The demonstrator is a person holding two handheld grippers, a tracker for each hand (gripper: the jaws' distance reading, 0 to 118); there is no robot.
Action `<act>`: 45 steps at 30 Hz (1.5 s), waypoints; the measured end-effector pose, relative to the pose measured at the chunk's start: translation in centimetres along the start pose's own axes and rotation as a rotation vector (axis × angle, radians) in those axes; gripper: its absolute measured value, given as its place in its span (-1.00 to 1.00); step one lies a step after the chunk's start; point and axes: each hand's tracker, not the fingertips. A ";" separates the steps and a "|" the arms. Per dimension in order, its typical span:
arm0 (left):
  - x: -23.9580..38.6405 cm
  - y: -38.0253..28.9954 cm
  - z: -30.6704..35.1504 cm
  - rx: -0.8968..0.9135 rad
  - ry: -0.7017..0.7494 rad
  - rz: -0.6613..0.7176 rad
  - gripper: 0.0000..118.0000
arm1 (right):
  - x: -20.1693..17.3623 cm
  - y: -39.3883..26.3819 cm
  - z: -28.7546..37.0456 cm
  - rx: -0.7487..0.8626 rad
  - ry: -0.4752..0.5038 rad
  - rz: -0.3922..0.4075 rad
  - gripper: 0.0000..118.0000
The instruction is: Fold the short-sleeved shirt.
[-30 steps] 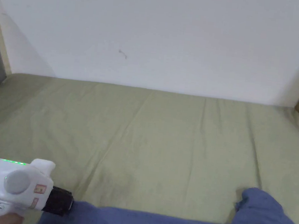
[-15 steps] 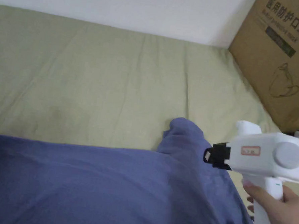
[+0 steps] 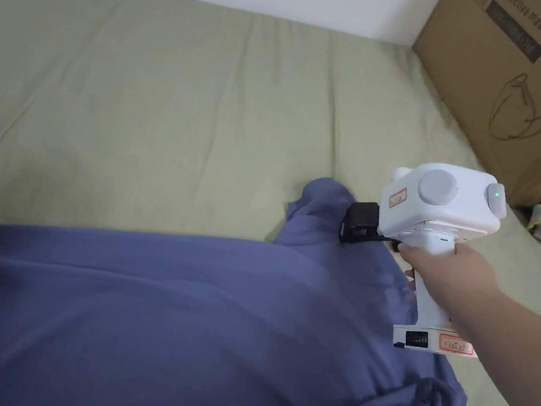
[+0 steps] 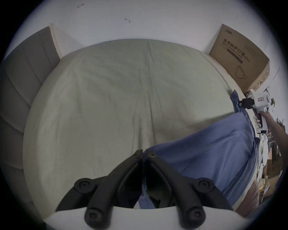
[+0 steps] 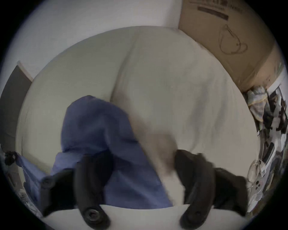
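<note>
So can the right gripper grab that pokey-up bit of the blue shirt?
Probably yes. The right gripper is open and right beside the raised fold of the blue fabric shirt, with nothing between them on the green bedsheet.

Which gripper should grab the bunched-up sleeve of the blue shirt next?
Probably the right gripper. It is open, with the bunched sleeve just ahead of its fingers. The left gripper is shut on the blue shirt at its far side and busy holding the cloth.
</note>
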 end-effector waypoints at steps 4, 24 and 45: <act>-0.4 -0.2 -0.1 -0.002 -0.021 0.027 -0.97 | 0.0 -0.5 2.1 0.001 0.037 0.033 -0.98; 1.1 -10.3 14.8 0.045 -0.111 0.004 -0.97 | 9.0 -19.7 23.1 0.107 0.282 -0.155 -0.97; 5.9 -19.4 15.8 0.150 0.004 0.053 0.97 | 2.9 -27.4 21.9 0.184 0.010 -0.043 0.77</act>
